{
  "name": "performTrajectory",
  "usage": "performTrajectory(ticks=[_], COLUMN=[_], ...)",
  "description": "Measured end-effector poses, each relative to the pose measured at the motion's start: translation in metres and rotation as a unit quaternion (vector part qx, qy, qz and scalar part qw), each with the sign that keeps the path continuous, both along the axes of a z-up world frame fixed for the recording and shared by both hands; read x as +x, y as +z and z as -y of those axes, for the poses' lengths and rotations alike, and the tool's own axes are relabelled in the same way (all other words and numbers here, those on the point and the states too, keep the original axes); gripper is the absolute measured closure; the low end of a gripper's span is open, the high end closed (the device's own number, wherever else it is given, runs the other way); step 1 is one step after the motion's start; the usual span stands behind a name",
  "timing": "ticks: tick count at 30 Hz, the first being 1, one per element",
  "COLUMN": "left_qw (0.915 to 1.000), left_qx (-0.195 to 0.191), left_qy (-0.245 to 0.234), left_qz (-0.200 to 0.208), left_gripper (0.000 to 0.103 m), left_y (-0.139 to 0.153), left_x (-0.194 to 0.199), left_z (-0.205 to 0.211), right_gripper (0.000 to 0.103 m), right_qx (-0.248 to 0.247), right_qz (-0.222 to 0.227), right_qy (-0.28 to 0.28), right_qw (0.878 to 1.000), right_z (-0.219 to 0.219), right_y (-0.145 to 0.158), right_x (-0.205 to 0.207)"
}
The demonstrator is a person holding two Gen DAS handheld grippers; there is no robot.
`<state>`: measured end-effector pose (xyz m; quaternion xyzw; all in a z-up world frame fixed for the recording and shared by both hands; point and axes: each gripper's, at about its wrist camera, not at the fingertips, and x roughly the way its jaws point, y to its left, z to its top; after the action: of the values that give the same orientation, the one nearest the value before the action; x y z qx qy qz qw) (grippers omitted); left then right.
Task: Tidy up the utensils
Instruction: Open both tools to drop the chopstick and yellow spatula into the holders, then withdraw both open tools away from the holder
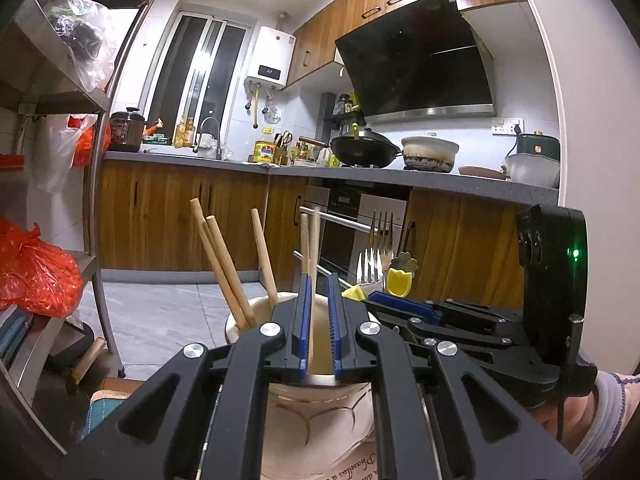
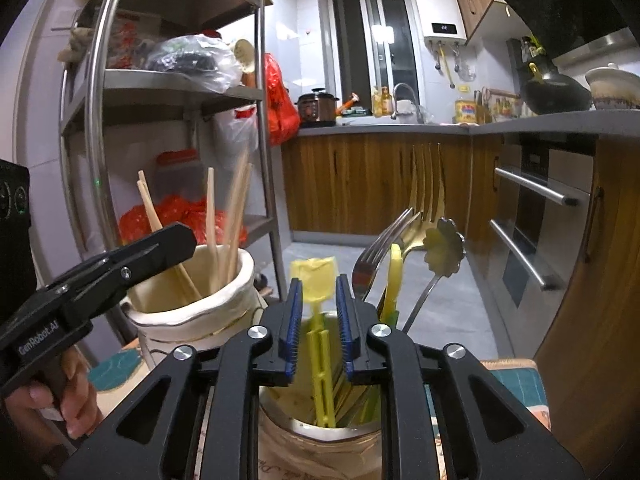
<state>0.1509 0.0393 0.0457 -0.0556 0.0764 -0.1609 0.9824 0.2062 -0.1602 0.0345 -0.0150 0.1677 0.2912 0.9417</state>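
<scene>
Here, nearest the lens, the left gripper (image 1: 318,312) has its fingers slightly parted around a pair of chopsticks (image 1: 311,240) standing in the cream cup (image 1: 240,320); whether the pads press them I cannot tell. The right gripper (image 2: 316,312) stands released astride a yellow plastic utensil (image 2: 322,344), which already rests in the steel holder (image 2: 320,430) beside forks (image 2: 384,240) and a flower-headed spoon (image 2: 444,246). Sorting looks well advanced: chopsticks in one vessel, cutlery in the other. Whether more pieces wait is unknowable, since the surface beneath lies hidden behind both grippers. Beyond stand the cabinets and kitchen counter (image 1: 180,158).
</scene>
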Motion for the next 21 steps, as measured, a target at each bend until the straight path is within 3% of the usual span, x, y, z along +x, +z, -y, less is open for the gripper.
performTrajectory(ticks=[3, 10, 21], left_qw=[1.0, 0.9999, 0.9967], left_qx=[0.004, 0.001, 0.077], left_qy=[-0.002, -0.005, -0.014], left_qz=[0.004, 0.013, 0.022], left_gripper=[0.082, 0.082, 0.082], left_y=[0.0, 0.006, 0.003], left_x=[-0.002, -0.015, -0.068], left_z=[0.003, 0.007, 0.044], right_gripper=[0.084, 0.084, 0.084], right_qx=[0.003, 0.017, 0.004], right_qz=[0.002, 0.004, -0.001], right_qy=[-0.001, -0.021, -0.042], right_qw=[1.0, 1.0, 0.999], right_z=[0.002, 0.023, 0.06], right_y=[0.001, 0.013, 0.012], right_x=[-0.001, -0.023, -0.069])
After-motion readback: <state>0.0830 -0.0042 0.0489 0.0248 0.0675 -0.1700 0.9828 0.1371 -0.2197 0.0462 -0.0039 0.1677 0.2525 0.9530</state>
